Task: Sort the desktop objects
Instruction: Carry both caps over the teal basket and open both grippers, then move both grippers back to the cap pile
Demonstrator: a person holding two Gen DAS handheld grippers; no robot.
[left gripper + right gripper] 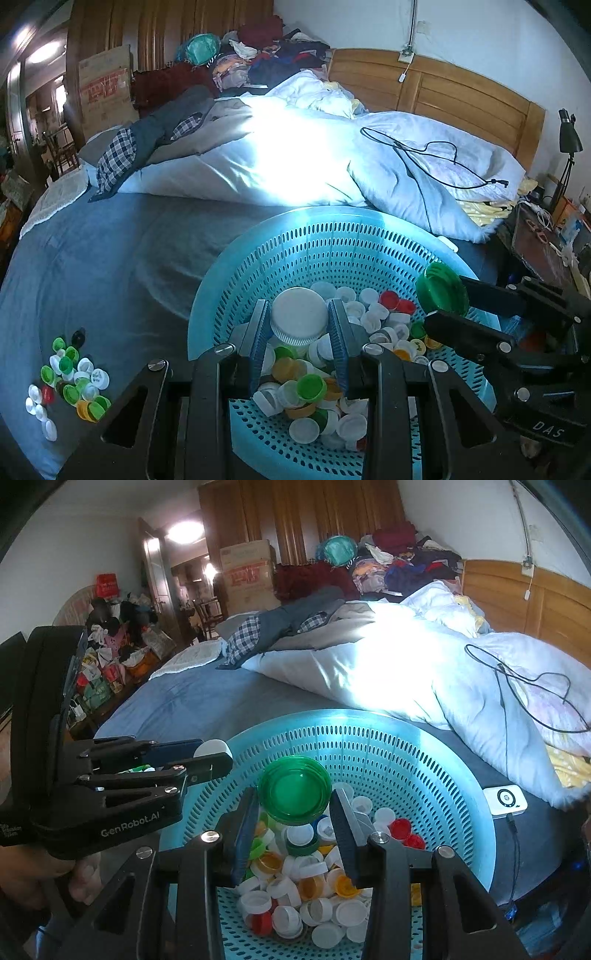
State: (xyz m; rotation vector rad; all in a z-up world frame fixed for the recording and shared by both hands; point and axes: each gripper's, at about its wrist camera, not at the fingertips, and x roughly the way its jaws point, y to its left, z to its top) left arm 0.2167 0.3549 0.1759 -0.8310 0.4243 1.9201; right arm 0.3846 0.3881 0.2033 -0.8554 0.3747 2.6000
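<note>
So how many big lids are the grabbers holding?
2. A big white lid sits in the left hand-held gripper; a big green lid sits in the right hand-held gripper, both over the blue basket.

A lived-in home bedroom. A bed [110,251] with a rumpled duvet [280,162] and wooden headboard [443,92] fills it. Clothes [399,561] pile beside a wardrobe [314,517].

Blue bed [110,258] — basket [295,240], loose caps [68,376]

One blue basket [325,240], one large white lid [299,312], one large green lid [294,789] and two grippers are being shown.
</note>
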